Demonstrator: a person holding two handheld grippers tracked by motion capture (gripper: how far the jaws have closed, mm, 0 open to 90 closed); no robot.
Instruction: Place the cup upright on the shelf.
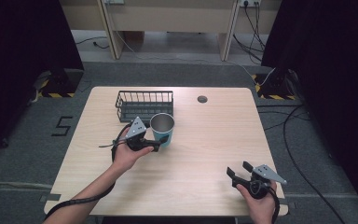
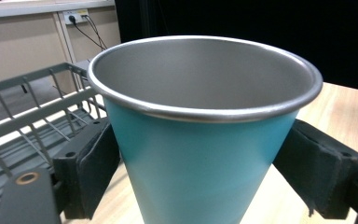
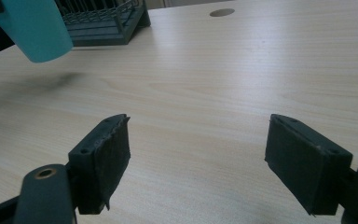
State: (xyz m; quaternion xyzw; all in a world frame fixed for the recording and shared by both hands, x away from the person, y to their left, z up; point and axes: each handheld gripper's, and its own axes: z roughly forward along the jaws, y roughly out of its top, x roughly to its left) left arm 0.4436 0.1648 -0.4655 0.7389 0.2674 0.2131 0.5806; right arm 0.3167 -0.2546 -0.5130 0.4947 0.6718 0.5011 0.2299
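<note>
Left gripper (image 1: 161, 141) clamps the cup (image 1: 161, 129), held clear of the table (image 1: 205, 154) just in front of the basket (image 1: 144, 106). Right gripper (image 1: 238, 171) spread wide, holding nothing, near table's front right.

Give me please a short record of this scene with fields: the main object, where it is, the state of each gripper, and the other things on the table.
main object: teal cup with metal rim, upright, looks empty
position: lifted off the table, in front of the wire basket
left gripper: jaws on both sides of the cup, holding it
right gripper: jaws wide open, nothing between them, near the table's front right corner
other: round hole in the tabletop, near the far edge
</note>
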